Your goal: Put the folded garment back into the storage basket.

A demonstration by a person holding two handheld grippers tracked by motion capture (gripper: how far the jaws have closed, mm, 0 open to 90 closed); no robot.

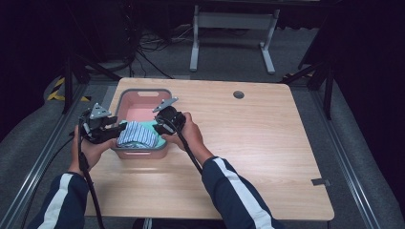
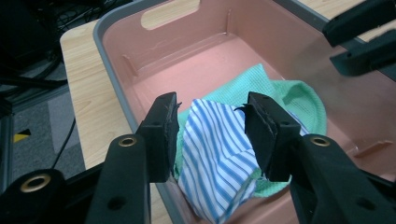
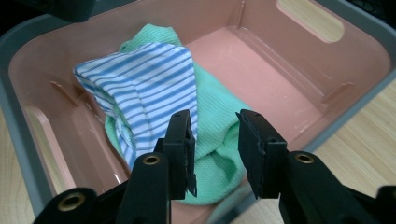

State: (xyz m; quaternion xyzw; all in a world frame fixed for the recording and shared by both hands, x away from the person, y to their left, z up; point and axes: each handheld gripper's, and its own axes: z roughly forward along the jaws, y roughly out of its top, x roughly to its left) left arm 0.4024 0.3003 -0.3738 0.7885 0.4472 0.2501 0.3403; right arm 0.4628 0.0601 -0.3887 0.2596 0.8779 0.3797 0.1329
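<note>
Two grippers over a pink bin (image 1: 125,98)

Left gripper (image 2: 212,135) and right gripper (image 3: 215,149) stand open above the striped cloth (image 2: 215,158) lying on the green cloth (image 3: 215,135).

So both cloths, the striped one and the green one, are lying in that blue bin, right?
Not quite: the bin is pink inside with a grey rim, not blue, as the left gripper view shows. The striped cloth and the green cloth do lie in it.

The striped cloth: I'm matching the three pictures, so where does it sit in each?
High view: striped cloth in the near end of the bin, left of centre.
Left gripper view: low centre.
Right gripper view: upper left.
Shared landmark: the green cloth beneath it.
</note>
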